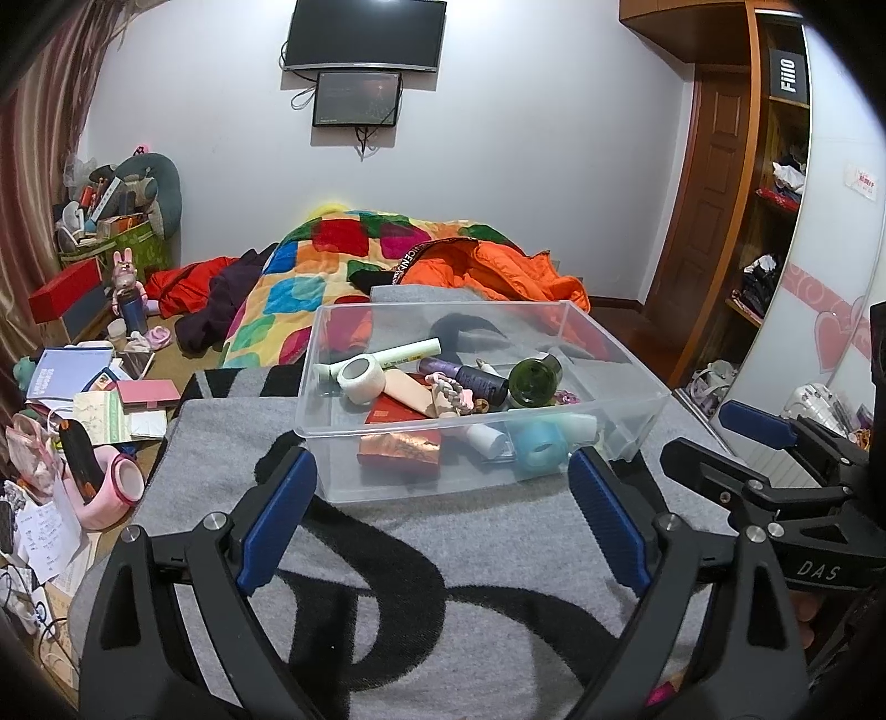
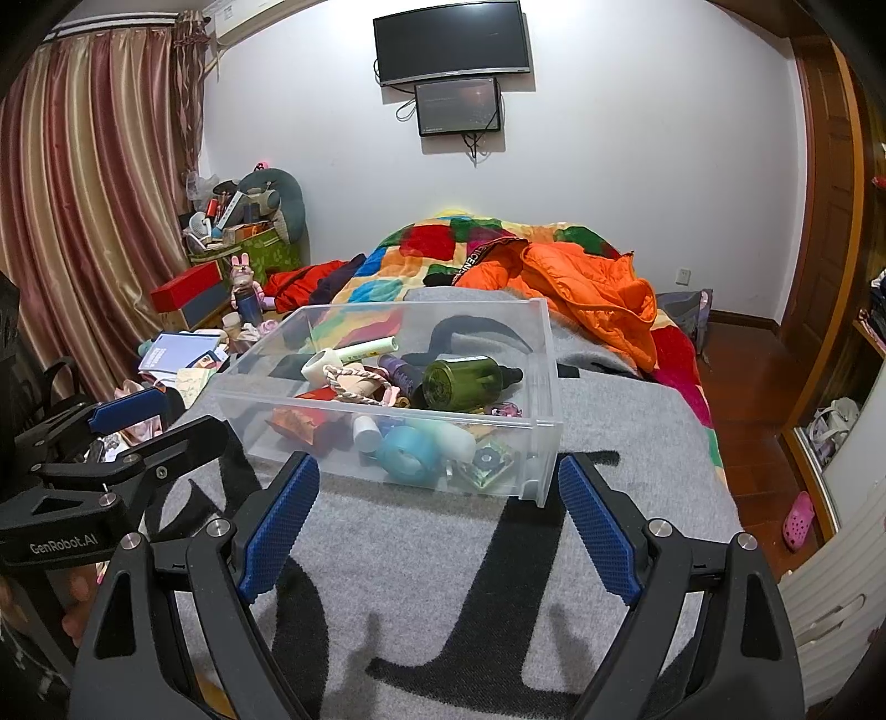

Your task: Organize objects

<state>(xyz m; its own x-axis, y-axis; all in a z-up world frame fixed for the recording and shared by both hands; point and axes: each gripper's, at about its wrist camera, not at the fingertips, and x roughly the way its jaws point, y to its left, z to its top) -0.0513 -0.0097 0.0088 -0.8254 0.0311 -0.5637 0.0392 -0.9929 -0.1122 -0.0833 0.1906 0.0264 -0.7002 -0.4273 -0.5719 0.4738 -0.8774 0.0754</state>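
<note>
Clear plastic bin (image 1: 603, 412) rests on the grey blanket (image 1: 443, 554), already loaded with small items. Left gripper (image 1: 443, 520) and right gripper (image 2: 437, 526) hover before it, jaws spread, empty. Sorting appears complete; next move likely requires grasping the bin.

Two wall screens (image 2: 451, 41); striped curtains (image 2: 83, 194); patchwork quilt (image 1: 332, 266); orange jacket (image 2: 581, 293); wooden door (image 1: 709, 183).
</note>
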